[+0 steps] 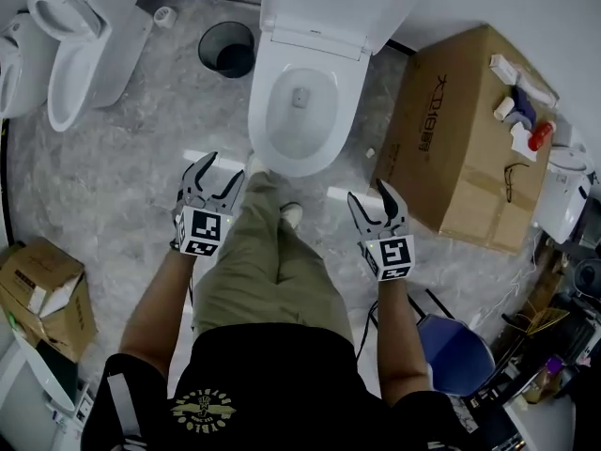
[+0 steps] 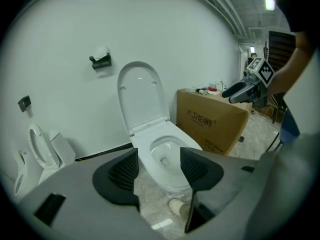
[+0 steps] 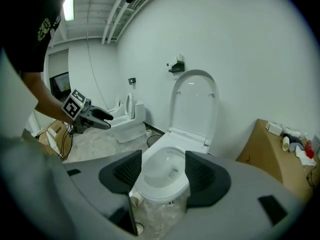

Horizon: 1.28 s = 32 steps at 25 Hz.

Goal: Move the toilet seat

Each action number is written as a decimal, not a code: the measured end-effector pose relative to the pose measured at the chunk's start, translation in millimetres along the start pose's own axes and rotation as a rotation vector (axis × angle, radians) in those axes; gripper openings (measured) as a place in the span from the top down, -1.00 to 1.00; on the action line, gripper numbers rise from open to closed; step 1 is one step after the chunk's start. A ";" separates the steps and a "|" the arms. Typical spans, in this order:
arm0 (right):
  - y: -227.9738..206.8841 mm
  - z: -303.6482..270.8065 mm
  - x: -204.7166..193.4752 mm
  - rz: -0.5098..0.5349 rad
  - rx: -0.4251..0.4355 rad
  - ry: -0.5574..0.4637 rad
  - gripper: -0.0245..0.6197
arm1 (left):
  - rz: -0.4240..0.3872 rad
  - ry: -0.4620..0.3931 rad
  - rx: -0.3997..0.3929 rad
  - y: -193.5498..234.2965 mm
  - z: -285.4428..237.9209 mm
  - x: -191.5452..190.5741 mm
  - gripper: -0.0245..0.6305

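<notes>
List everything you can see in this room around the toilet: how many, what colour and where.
toilet: one, white, centre, back to the wall, lid upright
other toilets: two it seems, white, on the floor to the left
round bin: one, dark, just left of the toilet
large cardboard box: one, brown, right of the toilet
small cardboard box: one, brown, open, lower left
paper holder: one, black, on the wall up and left of the lid
shoe: one seen, pale, at the toilet's front
left gripper: black jaws, open, empty
right gripper: black jaws, open, empty
</notes>
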State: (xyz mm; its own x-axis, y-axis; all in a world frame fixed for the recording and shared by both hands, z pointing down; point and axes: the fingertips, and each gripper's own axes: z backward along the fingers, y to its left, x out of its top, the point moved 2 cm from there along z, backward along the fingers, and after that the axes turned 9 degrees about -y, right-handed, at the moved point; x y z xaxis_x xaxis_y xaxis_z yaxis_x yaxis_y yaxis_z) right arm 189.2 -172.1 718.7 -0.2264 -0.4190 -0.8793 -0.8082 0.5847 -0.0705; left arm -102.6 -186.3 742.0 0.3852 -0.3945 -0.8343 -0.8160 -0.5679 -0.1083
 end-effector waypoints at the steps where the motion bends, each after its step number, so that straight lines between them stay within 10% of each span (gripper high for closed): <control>1: -1.3 -7.2 -7.7 -0.003 0.005 0.013 0.10 | -0.008 -0.001 -0.008 -3.0 -6.1 -5.7 0.08; 32: -20.6 -151.7 -270.6 -0.004 0.149 0.468 0.10 | -0.025 0.294 -0.236 -23.6 -167.0 -209.5 0.09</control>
State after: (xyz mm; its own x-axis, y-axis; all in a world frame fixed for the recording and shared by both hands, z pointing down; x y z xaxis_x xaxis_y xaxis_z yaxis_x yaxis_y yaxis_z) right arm 184.7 -176.2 1029.5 -0.4710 -0.6691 -0.5749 -0.7310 0.6608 -0.1702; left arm -92.1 -210.9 1009.6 0.5387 -0.5495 -0.6387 -0.6961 -0.7173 0.0299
